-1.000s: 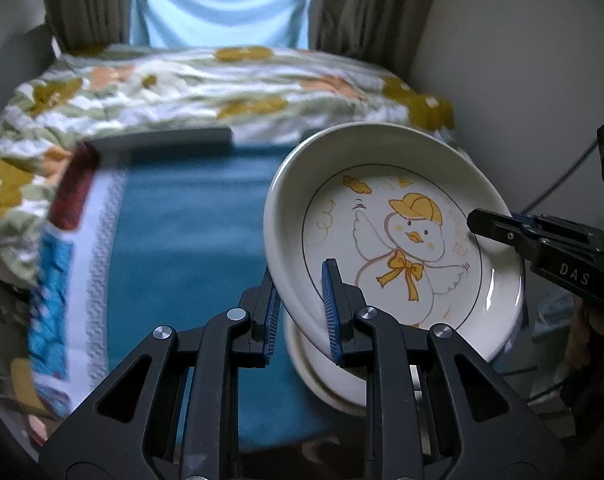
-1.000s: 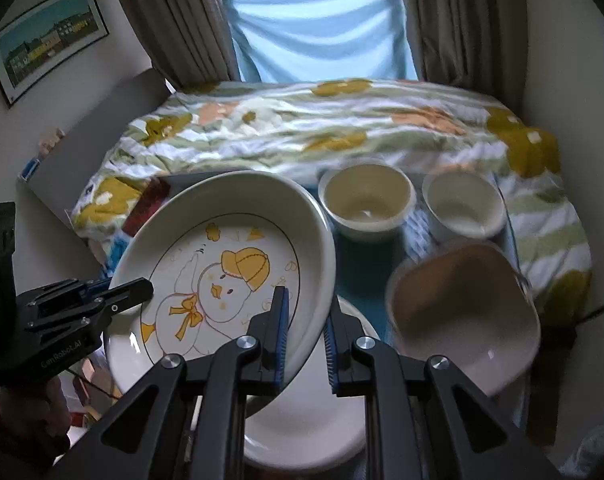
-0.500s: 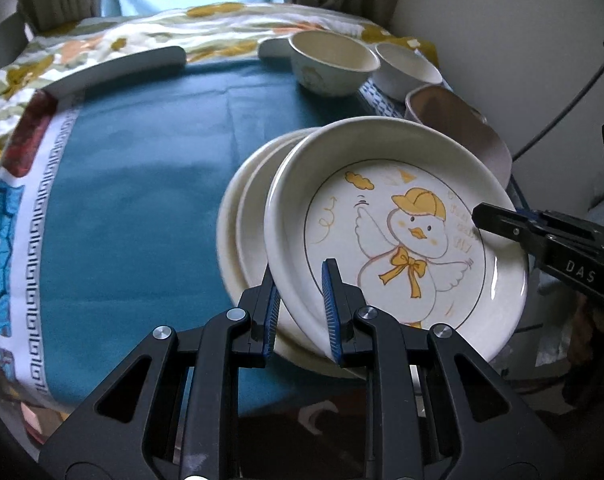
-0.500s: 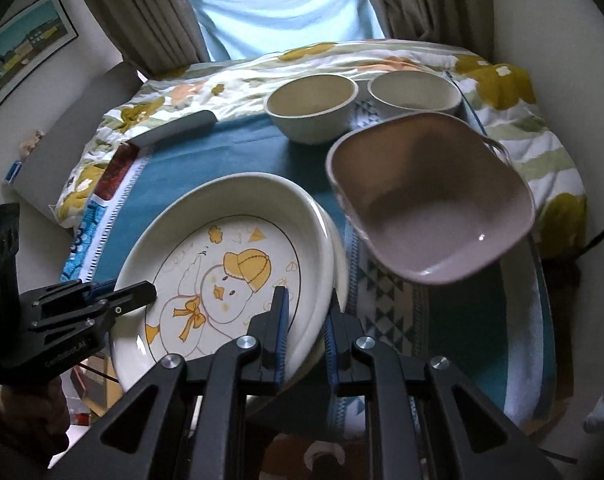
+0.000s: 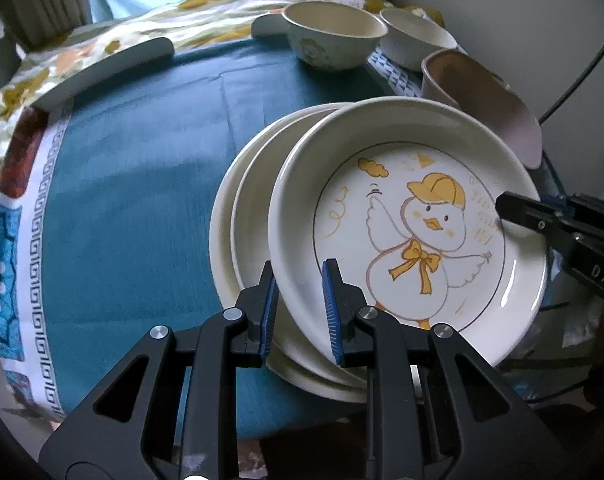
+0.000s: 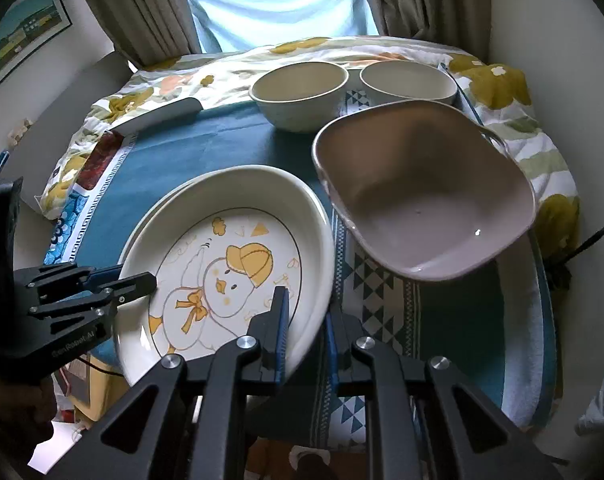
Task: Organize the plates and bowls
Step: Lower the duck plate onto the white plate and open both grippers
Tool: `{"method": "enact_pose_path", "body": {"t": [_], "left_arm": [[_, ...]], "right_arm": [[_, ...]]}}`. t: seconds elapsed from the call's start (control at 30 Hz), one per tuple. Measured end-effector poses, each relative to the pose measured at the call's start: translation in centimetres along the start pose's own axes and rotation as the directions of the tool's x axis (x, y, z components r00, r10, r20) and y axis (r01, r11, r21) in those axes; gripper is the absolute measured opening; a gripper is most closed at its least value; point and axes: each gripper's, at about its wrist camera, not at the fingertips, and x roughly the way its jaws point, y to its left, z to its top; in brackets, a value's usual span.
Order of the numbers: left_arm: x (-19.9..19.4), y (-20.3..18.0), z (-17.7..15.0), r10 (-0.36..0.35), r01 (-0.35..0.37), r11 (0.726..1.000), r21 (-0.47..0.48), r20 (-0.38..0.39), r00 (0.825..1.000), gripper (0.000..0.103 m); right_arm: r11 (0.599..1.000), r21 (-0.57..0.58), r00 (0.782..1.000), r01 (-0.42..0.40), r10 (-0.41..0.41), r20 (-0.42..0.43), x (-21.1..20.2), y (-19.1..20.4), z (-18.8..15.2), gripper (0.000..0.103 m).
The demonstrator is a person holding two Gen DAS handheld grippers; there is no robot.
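Both fingers clamped on duck plate (image 5: 406,240) rim, left gripper (image 5: 298,300), right gripper (image 6: 306,328), above stacked plates (image 5: 246,232)

Three cream plates (image 5: 258,216) sit stacked near the counter's front edge, the top one showing a duck, with two cream bowls (image 6: 300,94) at the far side and one taupe bowl (image 6: 422,196) to the right.
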Motion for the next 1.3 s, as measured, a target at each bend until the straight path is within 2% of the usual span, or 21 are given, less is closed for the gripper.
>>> {"method": "enact_pose_path", "body": {"t": [0.23,0.37,0.53,0.67,0.83,1.07,1.3], "left_arm": [[0.3,-0.8,0.6,0.089,-0.088,0.994,0.058,-0.001,0.996,0.019],[0.4,-1.4,0.9,0.162,-0.162,0.981,0.109,0.003,0.987,0.019],[0.3,-1.8,0.8,0.201,-0.200,0.970,0.137,0.010,0.980,0.019],[0.3,-2.5,0.6,0.255,-0.257,0.949,0.182,0.033,0.966,0.019],[0.2,-2.5,0.5,0.260,-0.263,0.950,0.170,0.039,0.965,0.019],[-0.4,-2.7,0.1,0.319,-0.326,0.929,0.174,0.067,0.946,0.019],[-0.6,-1.8,0.0,0.285,-0.289,0.947,0.141,0.048,0.957,0.019]], "right_arm": [[1.000,-0.003,1.000,0.009,-0.009,-0.005,0.1,0.1,0.2,0.015],[1.000,-0.005,1.000,0.004,-0.004,-0.013,0.4,0.3,0.1,0.015],[1.000,-0.011,1.000,0.007,-0.007,-0.013,0.4,0.2,0.2,0.015],[1.000,-0.026,1.000,0.016,-0.016,-0.010,0.4,0.2,0.5,0.015],[0.999,-0.042,1.000,0.024,-0.025,-0.014,0.6,0.4,0.6,0.015],[0.998,-0.052,0.999,0.025,-0.027,-0.034,1.0,0.6,0.6,0.015],[0.997,-0.071,0.999,0.031,-0.033,-0.032,1.2,1.1,0.8,0.015]]}}
